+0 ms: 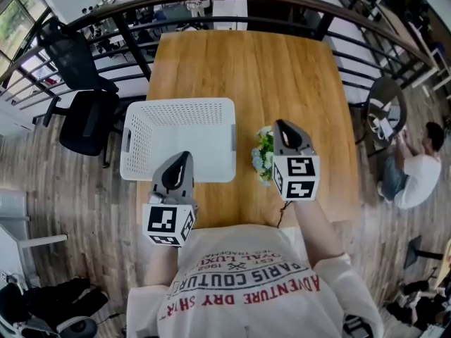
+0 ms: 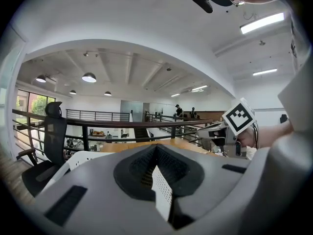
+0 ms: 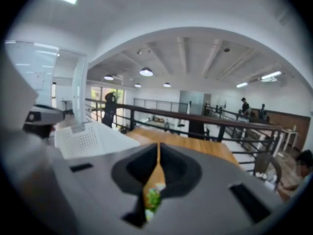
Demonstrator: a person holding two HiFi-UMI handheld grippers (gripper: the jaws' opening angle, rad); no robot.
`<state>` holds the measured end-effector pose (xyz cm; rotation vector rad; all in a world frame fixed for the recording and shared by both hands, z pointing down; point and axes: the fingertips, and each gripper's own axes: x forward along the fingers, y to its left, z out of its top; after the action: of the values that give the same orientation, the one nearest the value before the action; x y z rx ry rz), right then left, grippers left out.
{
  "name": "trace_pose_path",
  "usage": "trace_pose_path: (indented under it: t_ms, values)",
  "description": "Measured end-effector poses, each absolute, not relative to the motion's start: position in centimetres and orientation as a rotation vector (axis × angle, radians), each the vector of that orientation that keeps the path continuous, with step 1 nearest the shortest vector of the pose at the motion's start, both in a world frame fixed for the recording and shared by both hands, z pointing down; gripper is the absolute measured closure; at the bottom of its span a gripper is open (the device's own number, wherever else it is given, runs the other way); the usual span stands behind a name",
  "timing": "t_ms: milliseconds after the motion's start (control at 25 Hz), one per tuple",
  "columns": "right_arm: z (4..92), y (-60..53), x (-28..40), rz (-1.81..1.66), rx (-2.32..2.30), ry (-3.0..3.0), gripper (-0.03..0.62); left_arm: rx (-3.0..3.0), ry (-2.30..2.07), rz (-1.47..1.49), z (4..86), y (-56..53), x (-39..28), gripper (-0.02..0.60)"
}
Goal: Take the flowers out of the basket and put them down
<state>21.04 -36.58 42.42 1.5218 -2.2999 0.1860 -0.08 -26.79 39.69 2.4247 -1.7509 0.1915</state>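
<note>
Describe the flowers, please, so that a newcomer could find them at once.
On the wooden table, look just right of the white perforated basket. The small bunch of flowers is there by the right tool, the only green, leafy thing among wood and plastic.

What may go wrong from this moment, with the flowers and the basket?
1. The flowers sit just beneath the right gripper, whose fingers are shut; lifting away carelessly may snag and drag them.
2. The left gripper is shut on the basket wall; moving that hand may pull the basket along.
</note>
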Motion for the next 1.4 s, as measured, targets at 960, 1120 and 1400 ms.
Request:
trace_pose_path:
  t_ms: [960, 1120, 1400]
  values:
    - [38.7, -32.7, 8.7, 0.088, 1.354, -2.61, 0.566, 2.399, -1.845, 0.139, 37.6, -27.9, -11.1, 0.556]
    - [39.1, -32.6, 8.5, 0.096, 1.356, -2.607, 0.566, 2.414, -1.831, 0.145, 37.6, -27.8, -10.8, 0.556]
    - [39.3, -32.5, 7.9, 0.058, 1.346, -2.599, 0.566, 2.418, -1.814, 0.152, 38.0, -27.8, -10.6, 0.557]
